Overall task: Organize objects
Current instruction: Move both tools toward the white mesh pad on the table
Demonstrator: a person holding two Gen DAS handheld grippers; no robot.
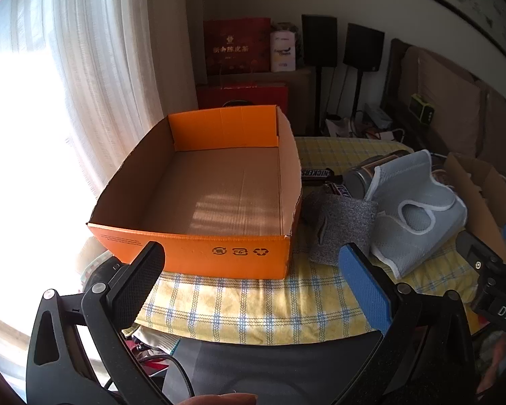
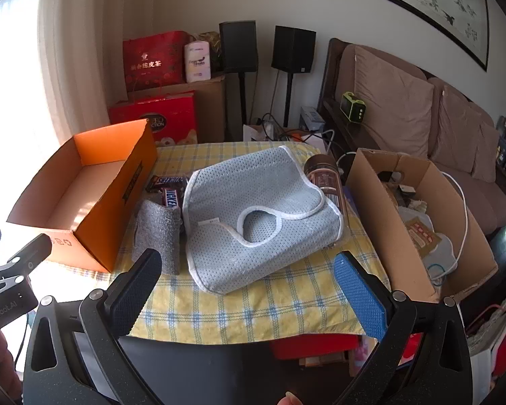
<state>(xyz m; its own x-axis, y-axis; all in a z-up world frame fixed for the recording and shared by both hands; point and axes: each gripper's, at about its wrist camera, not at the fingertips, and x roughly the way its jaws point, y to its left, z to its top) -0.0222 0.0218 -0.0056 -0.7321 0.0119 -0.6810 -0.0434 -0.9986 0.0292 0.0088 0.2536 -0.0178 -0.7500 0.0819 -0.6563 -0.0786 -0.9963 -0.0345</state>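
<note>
Left gripper (image 1: pixel 253 270), right gripper (image 2: pixel 248 273) tilted downward, jaws wide apart, empty, above yellow checked tablecloth (image 2: pixel 253 307); open orange cardboard box (image 1: pixel 199 253) ahead.

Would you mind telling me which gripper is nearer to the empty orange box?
Left. The left gripper hovers open right at the orange box's near wall. The right gripper is off to the box's side, facing the light blue mesh cushion.

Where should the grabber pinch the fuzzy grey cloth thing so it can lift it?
Probably its top edge. The grey cloth stands folded beside the orange box, its upper rim free. The open right gripper could come down from above with one finger on each face; candy bars crowd behind it.
</note>
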